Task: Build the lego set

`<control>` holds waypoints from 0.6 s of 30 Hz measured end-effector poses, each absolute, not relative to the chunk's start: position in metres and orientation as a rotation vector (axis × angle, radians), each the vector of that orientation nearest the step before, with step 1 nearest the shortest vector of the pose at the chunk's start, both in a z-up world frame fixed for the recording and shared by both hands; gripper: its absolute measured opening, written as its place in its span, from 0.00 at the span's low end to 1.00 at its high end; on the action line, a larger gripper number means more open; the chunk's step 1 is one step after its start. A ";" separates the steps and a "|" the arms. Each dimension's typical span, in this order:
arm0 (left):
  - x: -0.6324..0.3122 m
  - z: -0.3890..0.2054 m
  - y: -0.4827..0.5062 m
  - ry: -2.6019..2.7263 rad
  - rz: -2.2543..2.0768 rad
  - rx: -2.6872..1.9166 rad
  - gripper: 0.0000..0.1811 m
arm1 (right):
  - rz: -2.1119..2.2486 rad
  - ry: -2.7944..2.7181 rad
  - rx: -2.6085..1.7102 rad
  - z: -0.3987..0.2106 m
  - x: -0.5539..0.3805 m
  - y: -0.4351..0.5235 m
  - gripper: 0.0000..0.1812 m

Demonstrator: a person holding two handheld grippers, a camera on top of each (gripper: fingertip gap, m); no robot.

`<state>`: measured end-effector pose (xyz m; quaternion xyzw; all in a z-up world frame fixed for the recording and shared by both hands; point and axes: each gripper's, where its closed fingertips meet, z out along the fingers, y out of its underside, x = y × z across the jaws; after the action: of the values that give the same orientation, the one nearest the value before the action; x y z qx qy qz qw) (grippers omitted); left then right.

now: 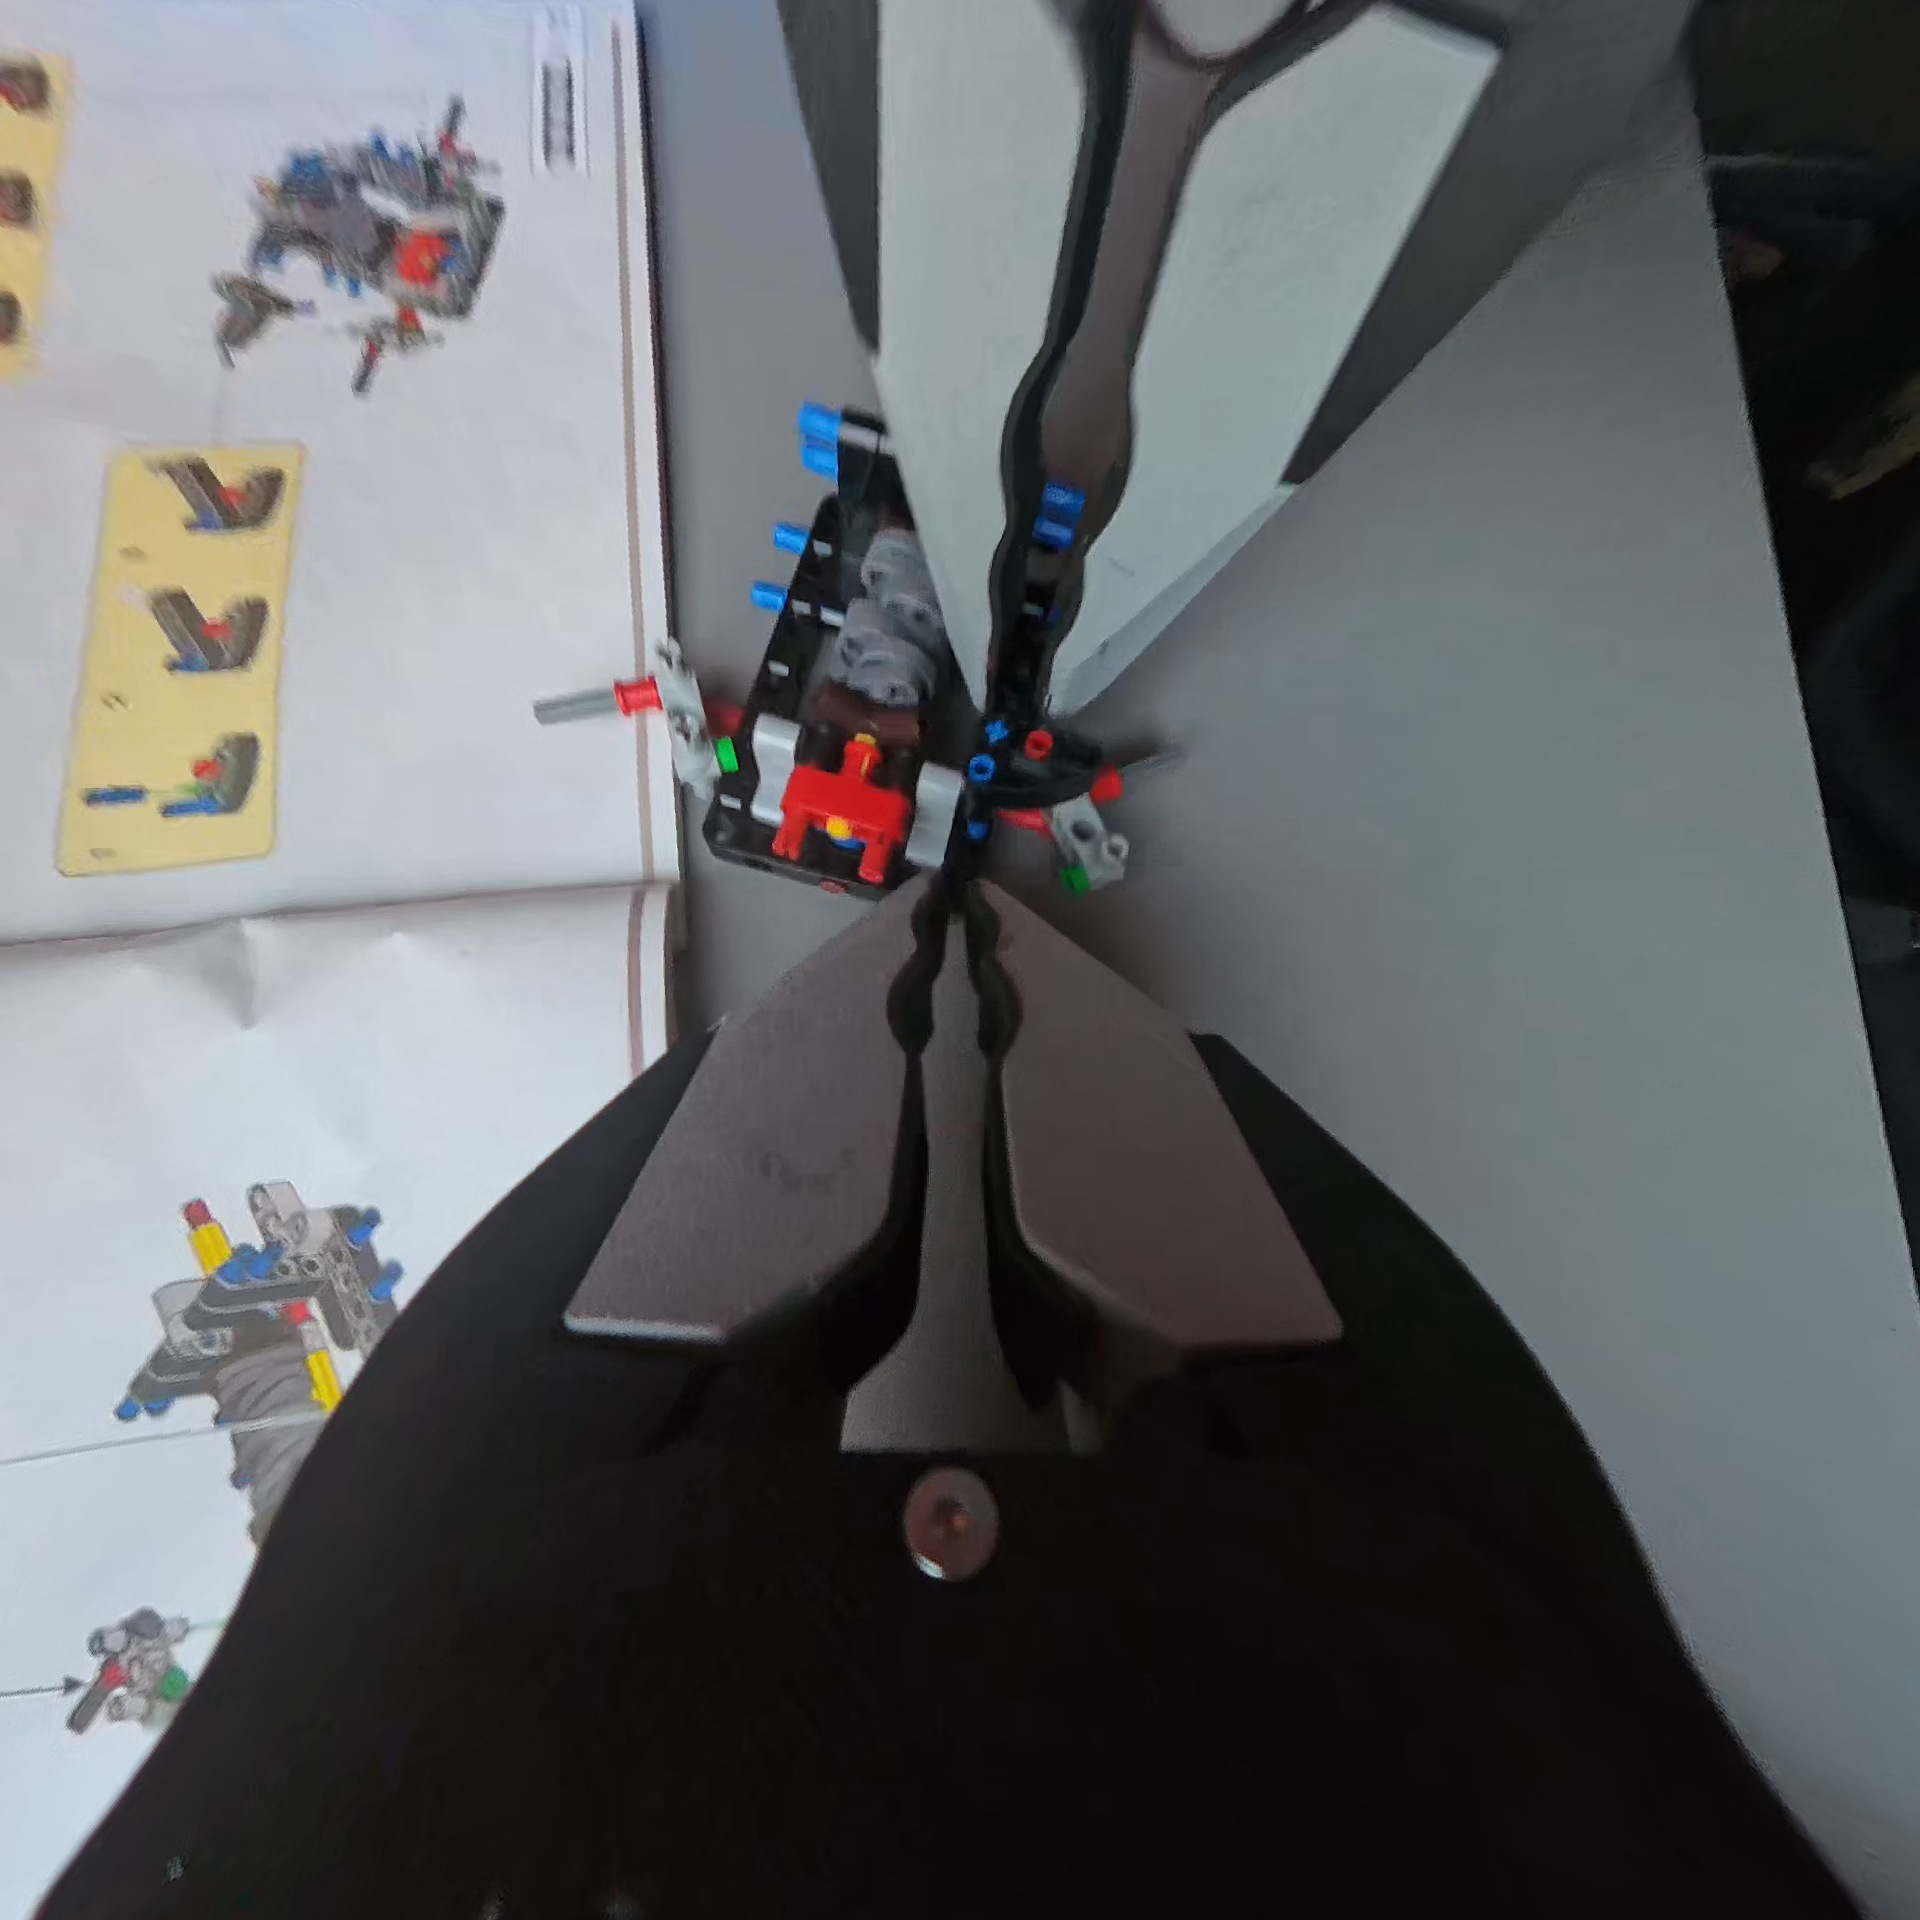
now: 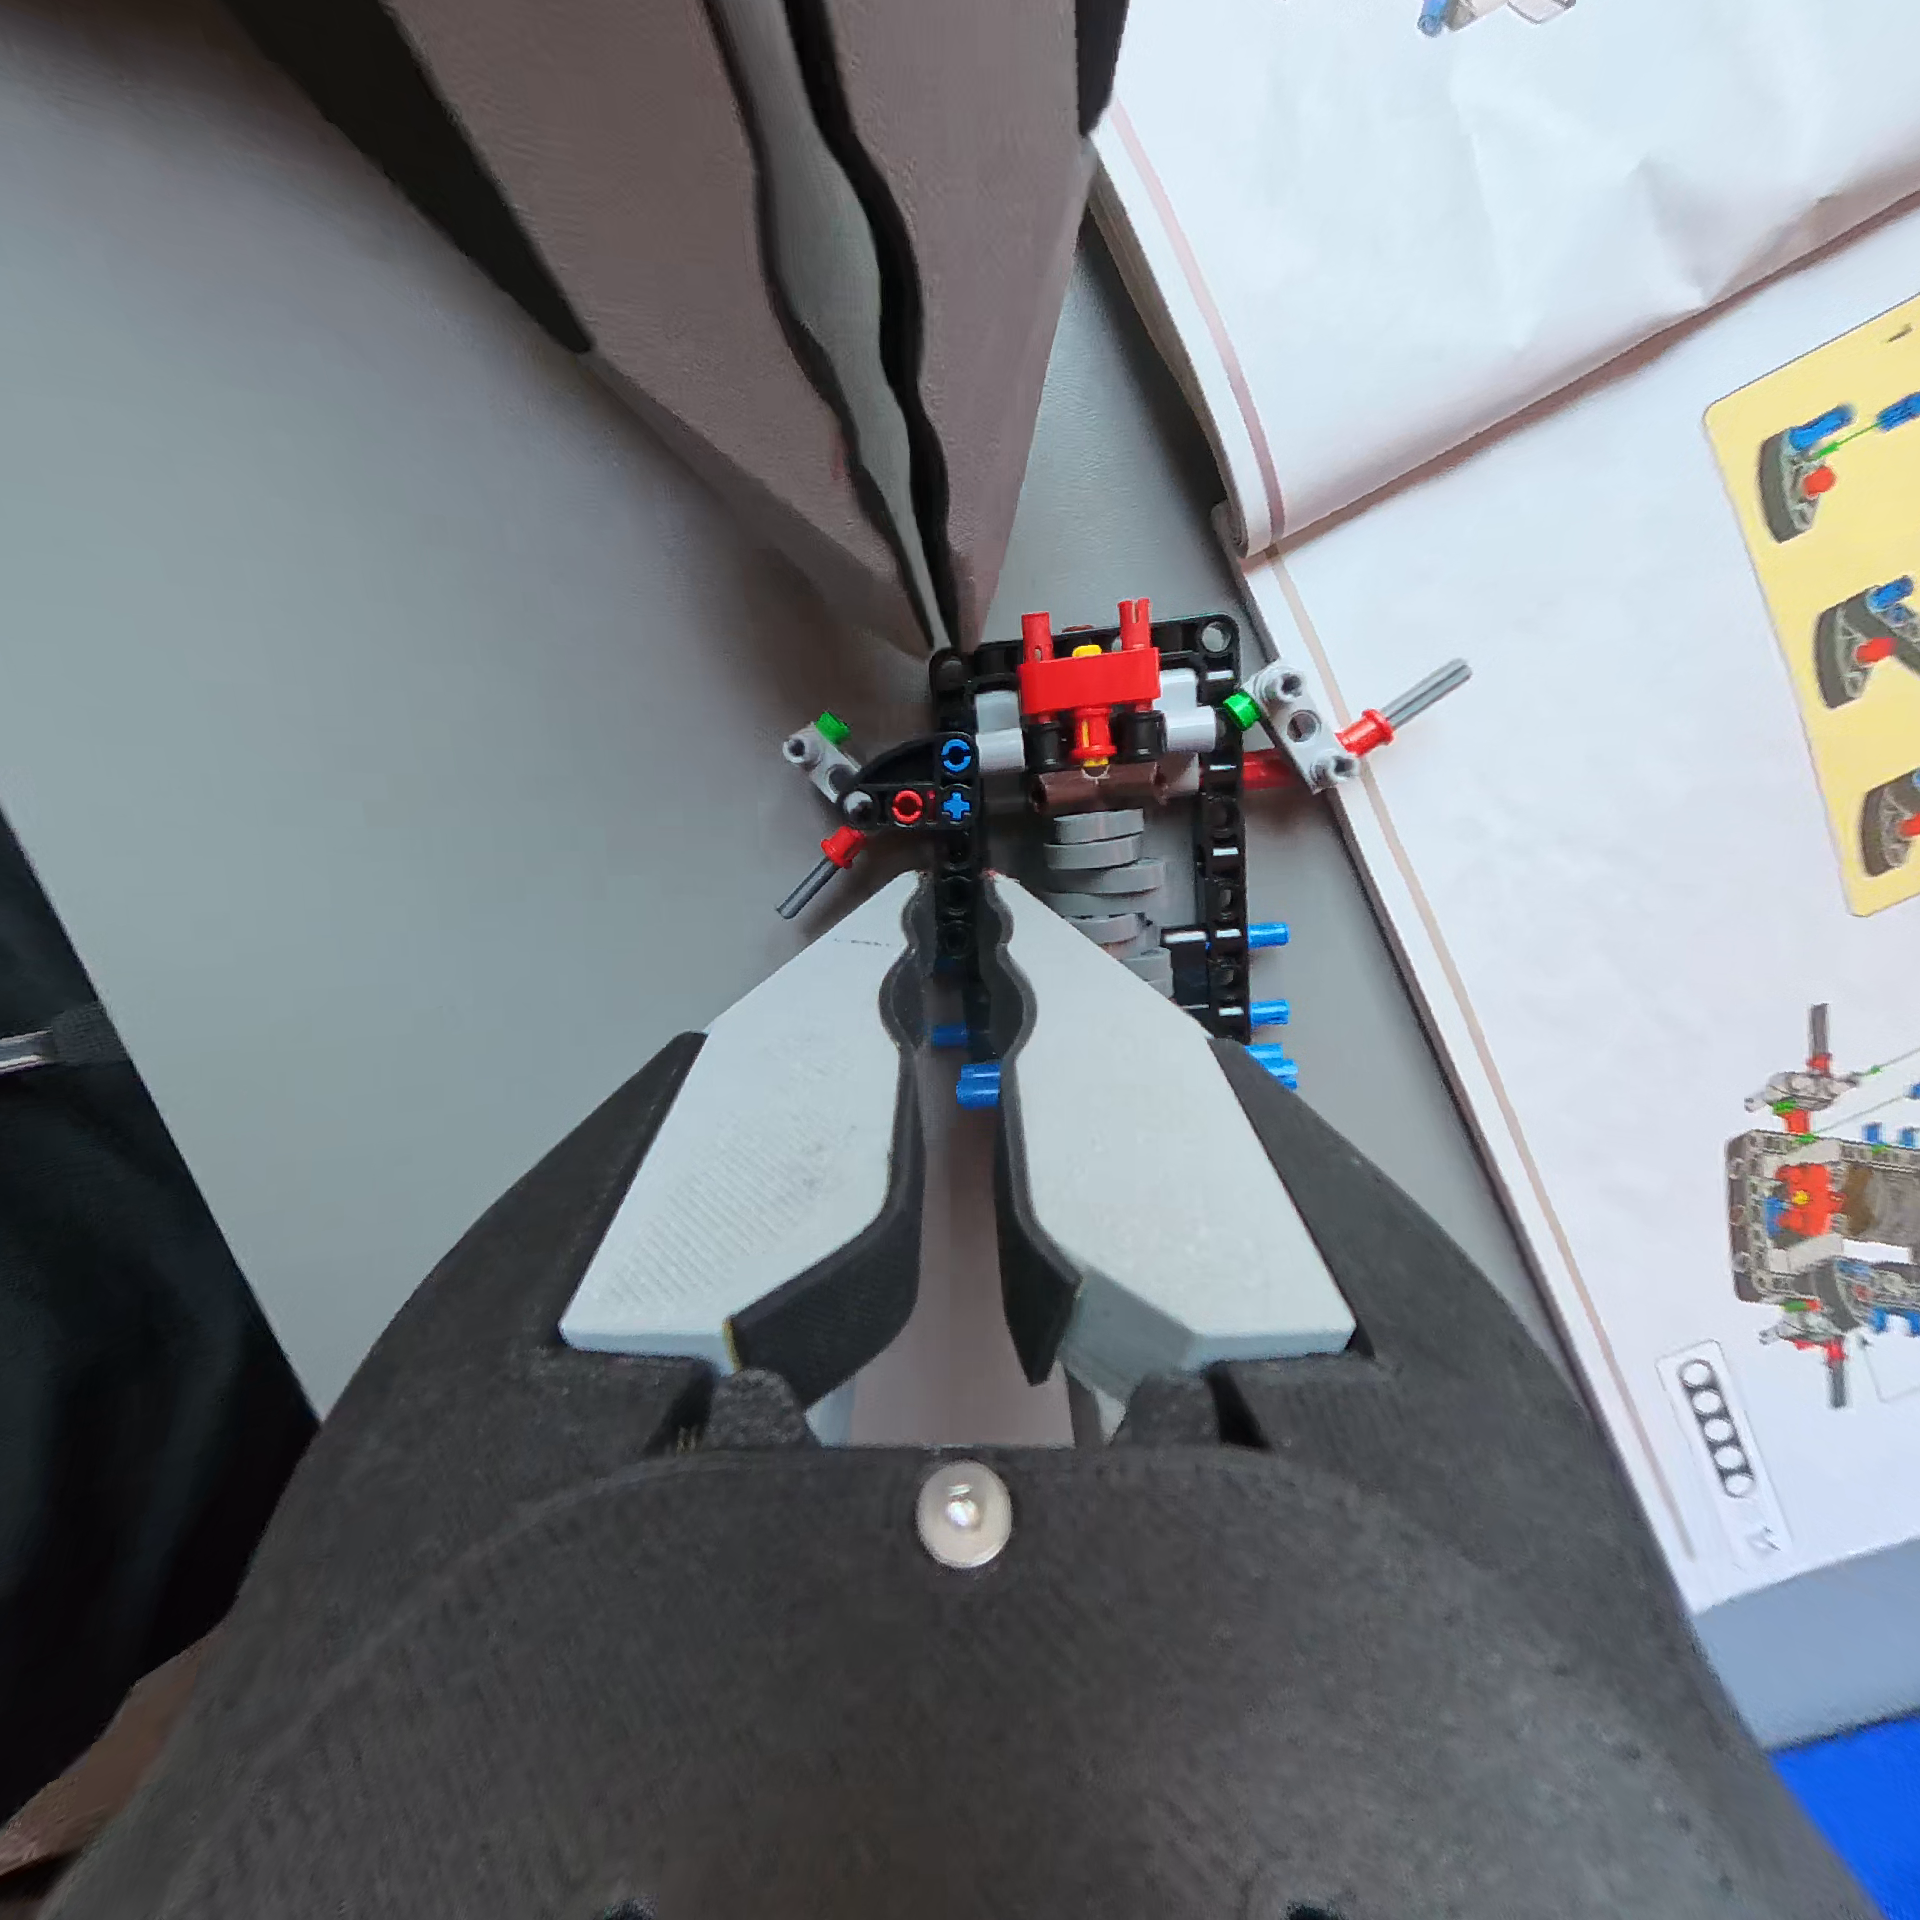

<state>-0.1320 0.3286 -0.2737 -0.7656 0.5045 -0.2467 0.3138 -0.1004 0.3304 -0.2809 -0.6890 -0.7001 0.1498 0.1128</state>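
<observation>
The lego model (image 1: 831, 769) is a black frame with a red block, grey gears and blue pins. It sits on the grey table between both grippers and also shows in the right wrist view (image 2: 1091, 790). My left gripper (image 1: 951, 894) is shut on the frame's near corner. My right gripper (image 2: 961, 904) is shut on the frame's black side beam. A black curved piece (image 2: 920, 790) with blue and red pins sits on that beam. Each gripper faces the other from across the model: the right one in the left wrist view (image 1: 1023, 696), the left one in the right wrist view (image 2: 945, 623).
The open instruction booklet (image 1: 312, 623) lies right beside the model, also in the right wrist view (image 2: 1558, 727). A grey axle with a red bush (image 2: 1403, 707) sticks out over its page. The table edge (image 1: 1766, 623) drops to a dark area. The tips of one gripper are about 4 cm away from the tips of the other.
</observation>
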 end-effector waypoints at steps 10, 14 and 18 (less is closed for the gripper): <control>-0.108 -0.258 0.323 1.532 -0.636 -1.776 0.07 | 0.508 -2.033 -2.048 -0.281 -0.100 0.332 0.02; -0.107 -0.258 0.322 1.556 -0.664 -1.751 0.04 | 0.543 -2.012 -2.049 -0.281 -0.101 0.332 0.02; -0.118 -0.257 0.334 1.604 -0.465 -1.713 0.05 | 0.584 -2.015 -2.044 -0.280 -0.101 0.331 0.02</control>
<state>-0.1183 0.3343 -0.2573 -0.6665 0.6238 -0.1808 0.3659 -0.1006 0.3313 -0.2803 -0.6939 -0.6840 0.1983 0.1062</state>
